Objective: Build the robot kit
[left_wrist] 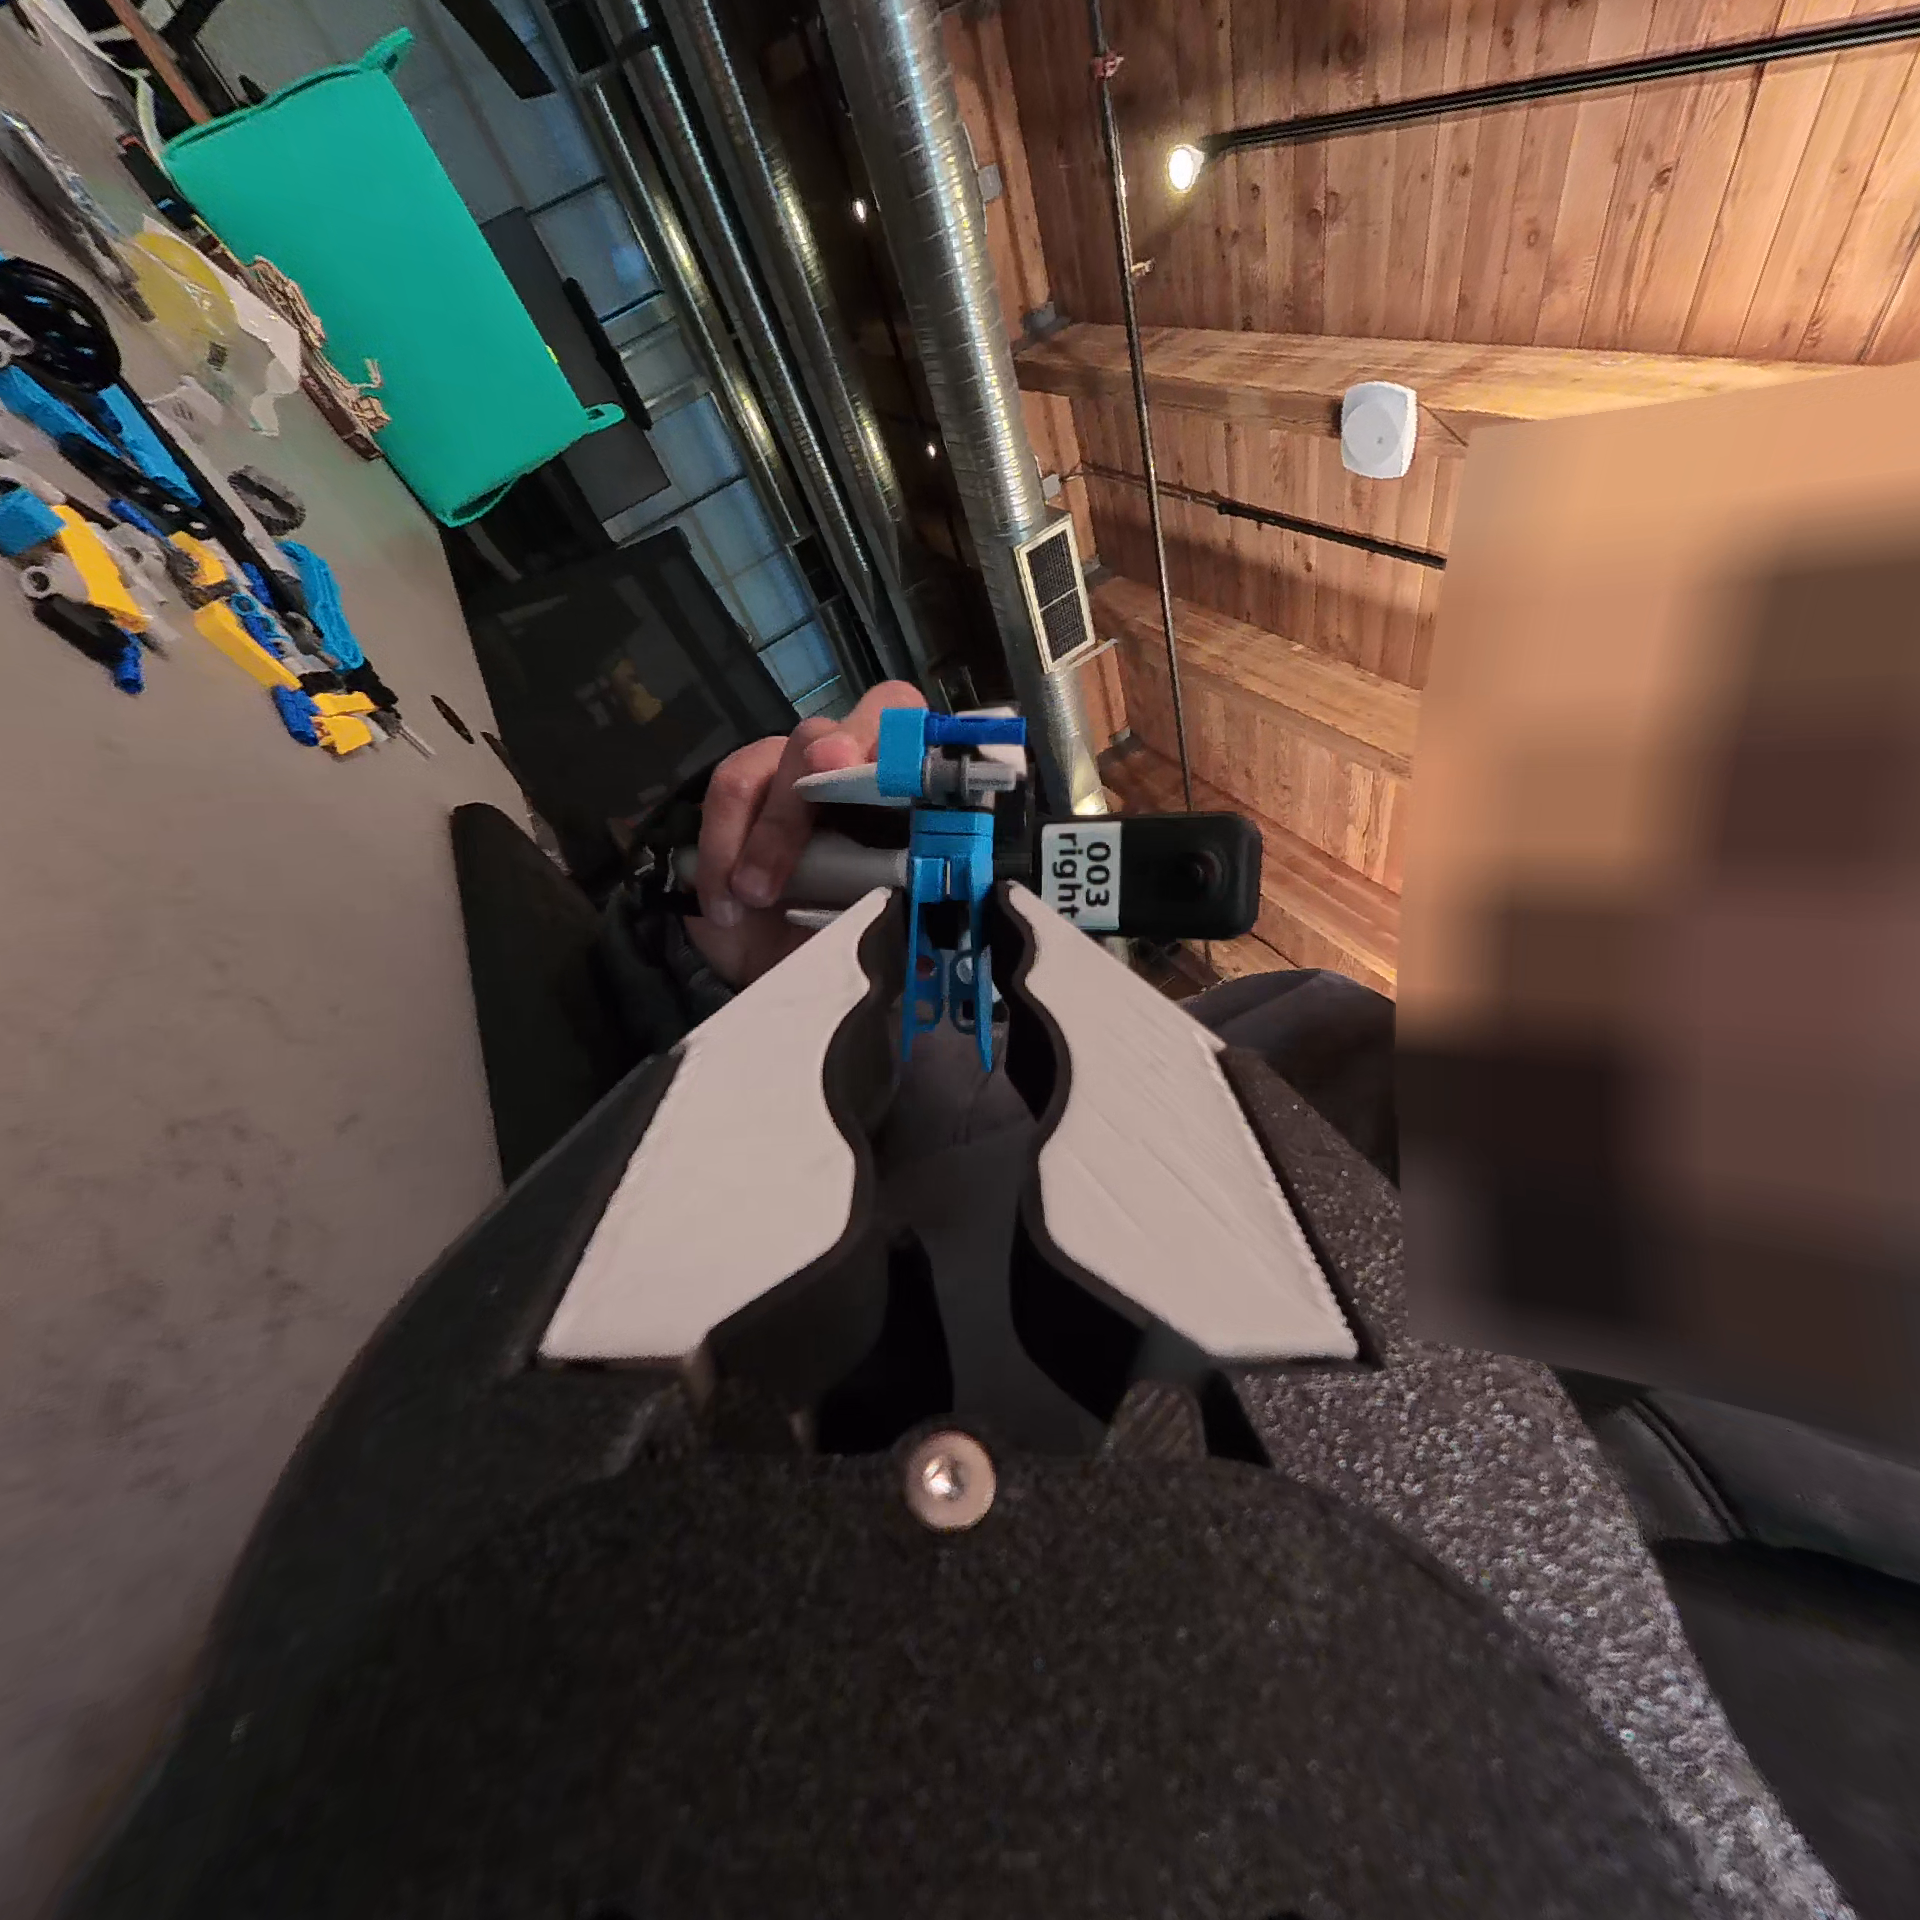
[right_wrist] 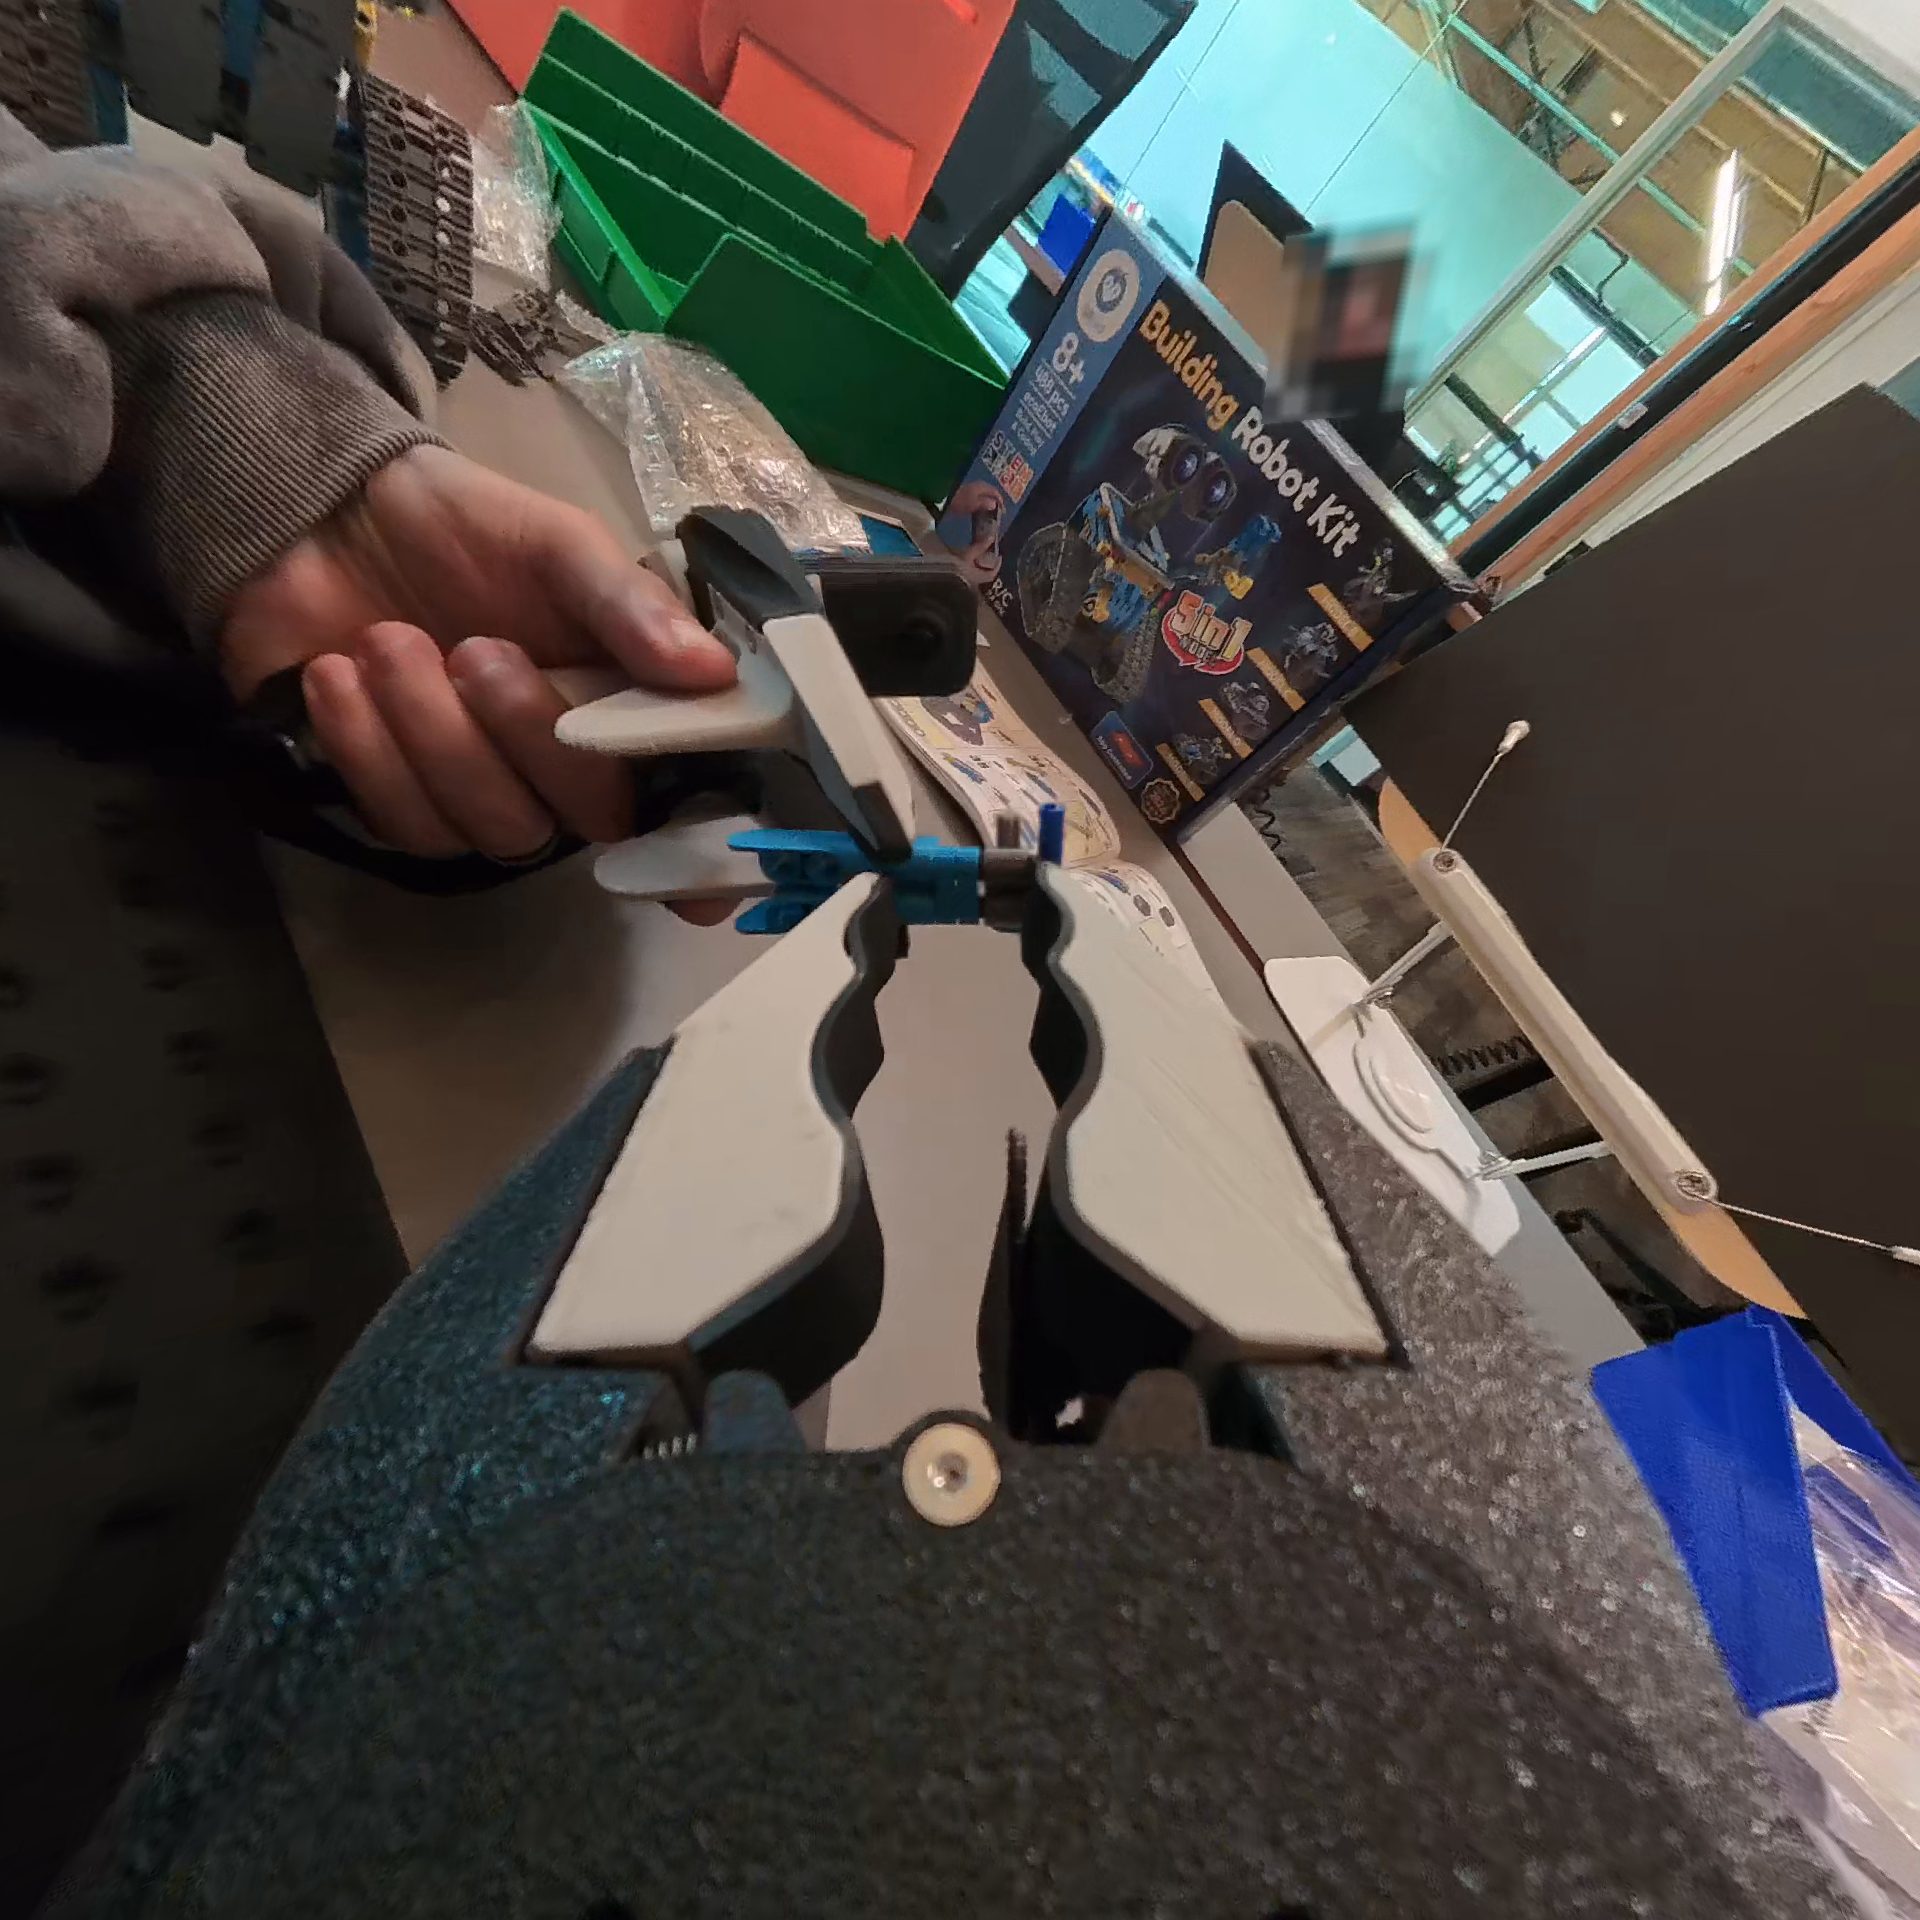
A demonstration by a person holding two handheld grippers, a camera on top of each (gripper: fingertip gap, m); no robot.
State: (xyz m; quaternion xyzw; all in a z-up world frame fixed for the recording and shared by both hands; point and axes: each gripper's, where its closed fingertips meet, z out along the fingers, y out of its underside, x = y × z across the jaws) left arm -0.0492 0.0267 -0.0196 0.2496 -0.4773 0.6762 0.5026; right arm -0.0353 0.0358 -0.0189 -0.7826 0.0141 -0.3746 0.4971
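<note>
Both grippers hold one small blue brick assembly in the air above the grey table (left_wrist: 208, 1039). My left gripper (left_wrist: 951, 909) is shut on the assembly's blue forked part (left_wrist: 940, 966); a blue cylinder and grey axle (left_wrist: 914, 764) stick out beyond it. My right gripper (right_wrist: 961, 888) is shut on the same assembly (right_wrist: 935, 871), at the end with the dark grey connector (right_wrist: 1006, 883). The left gripper's finger (right_wrist: 831, 707) and a person's hand (right_wrist: 447, 623) show in the right wrist view. The right gripper's camera (left_wrist: 1153, 873) and a hand (left_wrist: 758, 831) show in the left wrist view.
Loose blue, yellow and black pieces (left_wrist: 208, 592) and a black wheel (left_wrist: 52, 332) lie on the table by a teal bin (left_wrist: 384, 281). A kit box (right_wrist: 1226, 582), an open booklet (right_wrist: 1018, 769), plastic bags (right_wrist: 707, 436) and green bins (right_wrist: 748, 270) stand behind. A blue part (right_wrist: 1714, 1507) lies at right. Only a small space, under 4 cm, lies between the two pairs of fingers.
</note>
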